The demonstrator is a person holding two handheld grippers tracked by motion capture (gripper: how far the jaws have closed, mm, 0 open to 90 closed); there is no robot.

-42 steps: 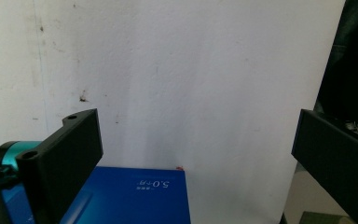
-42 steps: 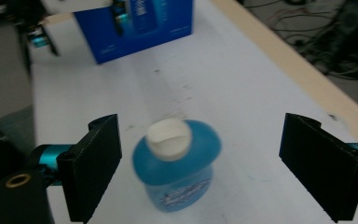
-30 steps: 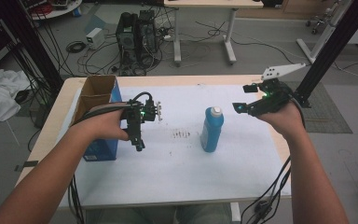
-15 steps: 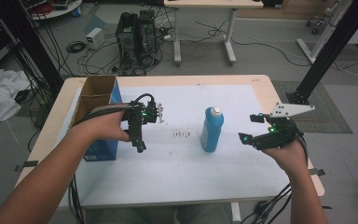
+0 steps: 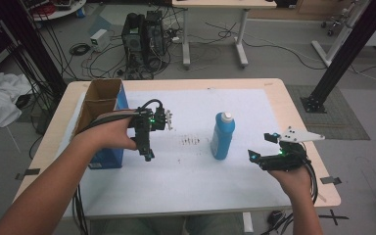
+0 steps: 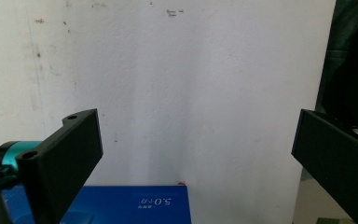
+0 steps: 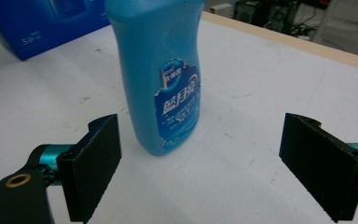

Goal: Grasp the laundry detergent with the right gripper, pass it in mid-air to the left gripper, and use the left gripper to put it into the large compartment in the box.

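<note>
Your right gripper [image 5: 263, 148] has dropped from the upper right of the high view to table level at the lower right, lining up for a grab on the blue bottle [image 5: 223, 135]. Its jaws are spread wide; in the right gripper view the bottle [image 7: 161, 70] stands upright at centre, ahead of them, not yet between. Your left gripper [image 5: 149, 139] stays put beside the blue box [image 5: 111, 103], jaws wide apart.

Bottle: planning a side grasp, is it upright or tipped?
Upright: the bottle stands on its base on the table, cap up, label vertical in the right gripper view.
</note>
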